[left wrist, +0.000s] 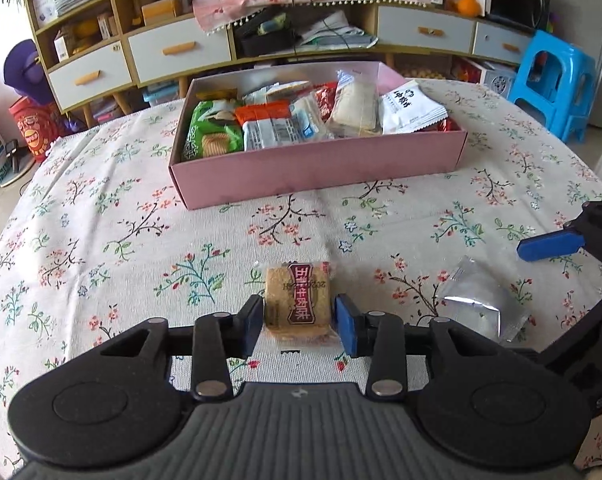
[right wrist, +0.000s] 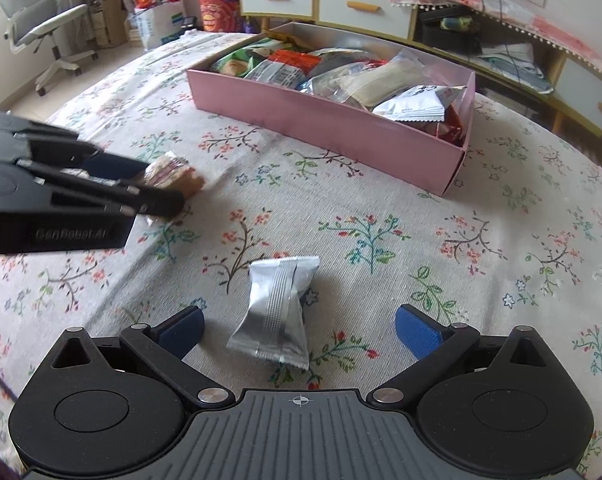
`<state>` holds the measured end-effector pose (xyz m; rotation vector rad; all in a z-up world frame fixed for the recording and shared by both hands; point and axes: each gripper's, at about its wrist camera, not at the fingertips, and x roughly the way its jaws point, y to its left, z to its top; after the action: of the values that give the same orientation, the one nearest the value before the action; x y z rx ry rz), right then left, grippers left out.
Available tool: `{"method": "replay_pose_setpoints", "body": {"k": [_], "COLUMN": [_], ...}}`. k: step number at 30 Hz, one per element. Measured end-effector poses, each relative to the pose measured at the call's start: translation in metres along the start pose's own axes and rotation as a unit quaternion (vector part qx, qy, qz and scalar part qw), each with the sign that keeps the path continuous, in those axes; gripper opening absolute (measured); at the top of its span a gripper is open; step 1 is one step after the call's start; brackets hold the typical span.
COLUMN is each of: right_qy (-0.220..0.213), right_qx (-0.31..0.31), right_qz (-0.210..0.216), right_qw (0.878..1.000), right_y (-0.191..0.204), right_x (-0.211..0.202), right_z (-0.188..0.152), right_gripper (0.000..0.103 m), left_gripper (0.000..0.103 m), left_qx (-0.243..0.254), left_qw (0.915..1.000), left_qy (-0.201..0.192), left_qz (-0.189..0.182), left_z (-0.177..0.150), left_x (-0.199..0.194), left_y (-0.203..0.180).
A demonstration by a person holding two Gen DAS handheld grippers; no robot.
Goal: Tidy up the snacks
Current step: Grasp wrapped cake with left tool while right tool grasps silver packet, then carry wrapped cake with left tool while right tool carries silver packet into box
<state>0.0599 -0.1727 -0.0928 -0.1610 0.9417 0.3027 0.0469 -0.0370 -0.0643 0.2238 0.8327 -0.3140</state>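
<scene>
My left gripper (left wrist: 298,323) is shut on a wrapped brown biscuit with a red label (left wrist: 297,302), low over the floral tablecloth; the biscuit also shows in the right wrist view (right wrist: 175,176) with the left gripper (right wrist: 157,190) around it. My right gripper (right wrist: 299,330) is open, its blue pads either side of a silver foil snack packet (right wrist: 275,312) lying on the cloth; the packet also shows in the left wrist view (left wrist: 481,300). A pink box (left wrist: 321,168) full of several snack packets stands farther back, also seen in the right wrist view (right wrist: 341,128).
A floral cloth (left wrist: 101,240) covers the round table. Behind it stand a wooden cabinet with white drawers (left wrist: 177,50), a blue plastic stool (left wrist: 553,80) at right, and an office chair (right wrist: 41,24) at far left. The right gripper's pad (left wrist: 549,246) enters at the right edge.
</scene>
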Motion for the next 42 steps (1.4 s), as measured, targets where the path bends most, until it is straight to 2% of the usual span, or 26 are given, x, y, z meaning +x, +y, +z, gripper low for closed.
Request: {"method": "replay_pose_setpoints", "body": {"k": [4, 7, 10, 12, 15, 17, 27, 35, 42], "right_qy": [-0.008, -0.012, -0.015, -0.017, -0.019, -0.019, -0.023, -0.042, -0.063], "right_qx": [0.004, 0.007, 0.009, 0.011, 0.014, 0.016, 0.042, 0.069, 0.12], "right_qz": [-0.006, -0.006, -0.005, -0.004, -0.006, -0.007, -0.021, -0.019, -0.018], "right_qw": [1.0, 1.0, 1.0, 1.0, 1.0, 1.0, 0.999, 0.997, 0.991], "right_y": [0.001, 0.001, 0.002, 0.002, 0.002, 0.002, -0.004, -0.007, -0.02], "right_x": [-0.002, -0.003, -0.005, -0.006, -0.008, -0.009, -0.01, -0.017, -0.022], "right_z": [0.002, 0.004, 0.005, 0.006, 0.006, 0.007, 0.016, 0.033, 0.054], "right_gripper": [0.093, 0.081, 0.067, 0.05, 0.034, 0.028, 0.024, 0.024, 0.024], "left_gripper": [0.039, 0.04, 0.041, 0.04, 0.038, 0.034, 0.032, 0.032, 0.032], "left_qx": [-0.011, -0.02, -0.027, -0.028, -0.027, -0.027, -0.045, -0.069, -0.098], "left_qw": [0.9999, 0.9997, 0.9994, 0.9994, 0.9994, 0.9993, 0.9984, 0.9968, 0.9933], "left_qy": [0.005, 0.01, 0.014, 0.015, 0.016, 0.016, 0.025, 0.011, -0.011], "left_qz": [-0.006, -0.011, -0.014, -0.015, -0.016, -0.018, -0.022, -0.039, -0.06], "left_z": [0.0, 0.0, 0.0, 0.0, 0.0, 0.001, 0.006, 0.018, 0.033], "left_x": [0.001, 0.002, 0.001, 0.0, -0.001, -0.002, -0.003, -0.008, -0.014], "left_y": [0.003, 0.006, 0.009, 0.009, 0.009, 0.009, 0.017, 0.028, 0.035]}}
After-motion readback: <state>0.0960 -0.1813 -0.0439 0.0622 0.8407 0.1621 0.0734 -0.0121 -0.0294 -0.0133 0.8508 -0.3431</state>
